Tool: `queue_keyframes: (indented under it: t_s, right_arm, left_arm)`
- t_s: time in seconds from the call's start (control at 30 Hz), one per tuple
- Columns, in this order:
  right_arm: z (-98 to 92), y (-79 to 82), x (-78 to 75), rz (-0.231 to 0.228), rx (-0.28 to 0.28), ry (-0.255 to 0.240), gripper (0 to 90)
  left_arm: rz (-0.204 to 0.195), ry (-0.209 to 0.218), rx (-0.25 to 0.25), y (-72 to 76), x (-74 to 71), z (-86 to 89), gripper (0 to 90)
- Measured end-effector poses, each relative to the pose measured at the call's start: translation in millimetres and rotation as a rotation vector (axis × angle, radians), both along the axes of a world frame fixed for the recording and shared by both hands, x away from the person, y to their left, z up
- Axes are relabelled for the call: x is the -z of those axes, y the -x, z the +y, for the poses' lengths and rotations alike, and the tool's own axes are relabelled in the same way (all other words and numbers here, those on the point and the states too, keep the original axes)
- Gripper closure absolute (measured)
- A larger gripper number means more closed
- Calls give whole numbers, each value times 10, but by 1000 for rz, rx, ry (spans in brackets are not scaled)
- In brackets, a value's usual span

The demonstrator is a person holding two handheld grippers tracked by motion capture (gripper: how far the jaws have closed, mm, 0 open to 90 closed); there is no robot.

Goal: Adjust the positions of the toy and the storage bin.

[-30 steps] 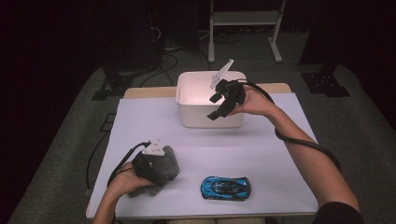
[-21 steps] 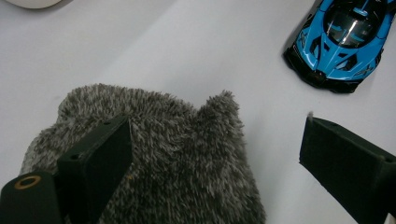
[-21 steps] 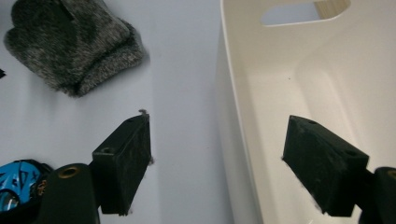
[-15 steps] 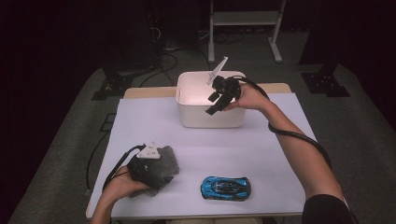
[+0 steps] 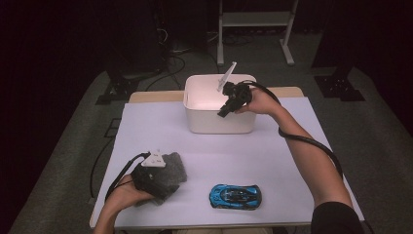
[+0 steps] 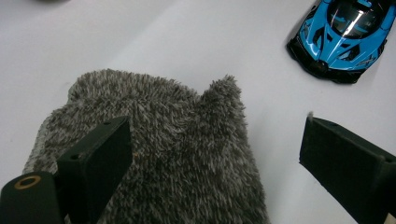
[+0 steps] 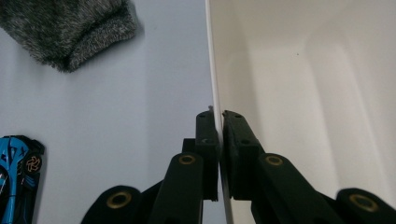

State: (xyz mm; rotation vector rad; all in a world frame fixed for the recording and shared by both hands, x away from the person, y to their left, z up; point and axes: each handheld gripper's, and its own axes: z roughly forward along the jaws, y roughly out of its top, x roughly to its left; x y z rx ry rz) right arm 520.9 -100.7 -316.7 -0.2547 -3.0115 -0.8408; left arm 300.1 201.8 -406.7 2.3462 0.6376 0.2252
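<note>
Left tongs: jaws spread wide, poised directly over the grey fuzzy knitted fabric piece, which lies flat on the white surface. One jaw sits over the fabric; the other stands clear of its edge. Nothing is gripped. Just beyond the clear jaw rests a blue die-cast toy sports car, apart from the fabric.

Right tongs: jaws have just been closing and now pinch the thin rim of the white rectangular plastic bin, one jaw outside the near wall, one inside. The bin interior looks empty.

Step in hand, as judged: bin steadied, fabric about to be grasped. The next move calls for lowering the left tongs, closing on the fabric, then lifting it toward the bin.
</note>
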Motion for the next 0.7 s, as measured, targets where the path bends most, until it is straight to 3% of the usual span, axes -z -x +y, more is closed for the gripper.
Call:
queue_keyframes:
  t_s: [0.33, 0.7]
  right_arm:
    - [-13, 14, -14, 16, -21, 10, 847]
    - [-131, 242, -18, 36, -41, 16, 841]
  left_arm:
    - [-8, 9, -10, 12, -15, 25, 88]
    - [-14, 11, -7, 47, -29, 17, 88]
